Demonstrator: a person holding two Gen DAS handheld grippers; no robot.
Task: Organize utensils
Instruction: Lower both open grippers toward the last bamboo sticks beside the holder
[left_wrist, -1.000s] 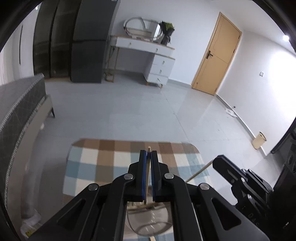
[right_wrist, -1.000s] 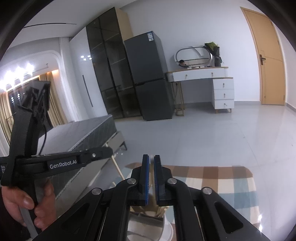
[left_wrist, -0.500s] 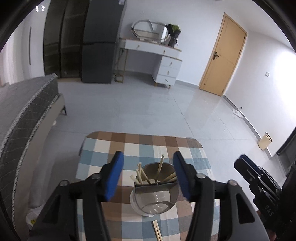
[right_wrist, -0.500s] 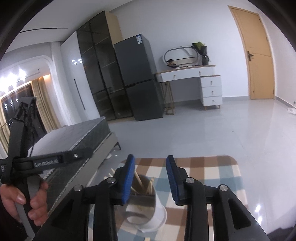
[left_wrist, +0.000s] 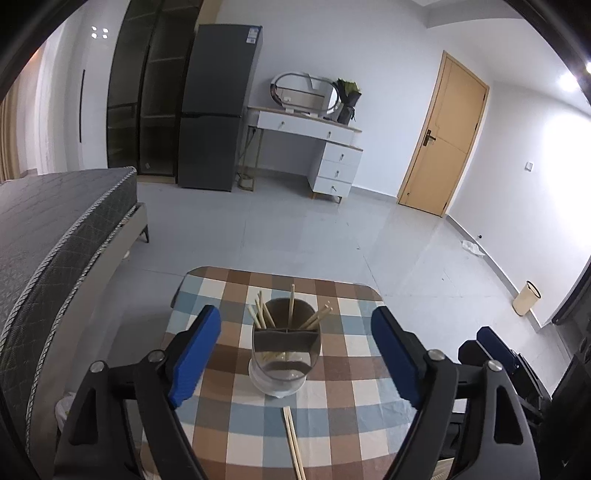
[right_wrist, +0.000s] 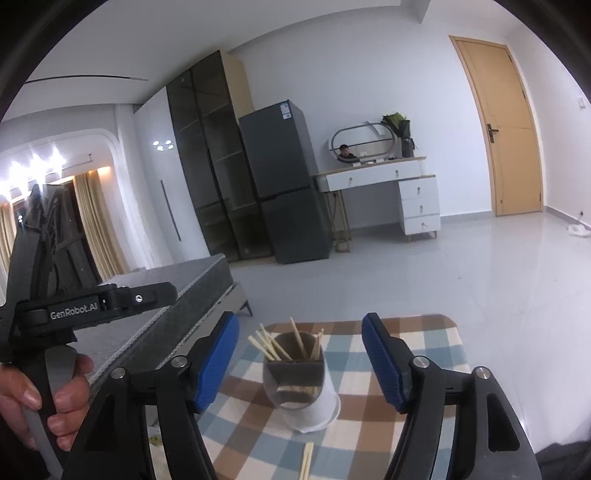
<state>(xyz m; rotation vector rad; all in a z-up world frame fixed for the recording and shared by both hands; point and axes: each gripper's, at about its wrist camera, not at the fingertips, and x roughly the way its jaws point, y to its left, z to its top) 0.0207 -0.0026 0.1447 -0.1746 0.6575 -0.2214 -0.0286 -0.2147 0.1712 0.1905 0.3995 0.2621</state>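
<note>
A grey and white utensil holder (left_wrist: 283, 356) stands upright on the checkered tablecloth (left_wrist: 340, 417) and holds several wooden chopsticks (left_wrist: 291, 304). A loose pair of chopsticks (left_wrist: 293, 441) lies on the cloth just in front of the holder. My left gripper (left_wrist: 295, 354) is wide open and empty, raised above the table with the holder seen between its blue pads. In the right wrist view the holder (right_wrist: 301, 384) and the loose chopsticks (right_wrist: 306, 459) also show. My right gripper (right_wrist: 300, 363) is wide open and empty.
A grey bed (left_wrist: 48, 236) lies close to the table's left side. The left gripper's body and the hand holding it (right_wrist: 55, 369) show at the left of the right wrist view. A fridge (left_wrist: 218, 107), a white dresser (left_wrist: 310, 147) and a door (left_wrist: 439, 136) stand far back.
Both grippers went from shut to wide open. The chopstick that my left gripper held now stands in the holder. Both grippers have pulled back and up from the holder.
</note>
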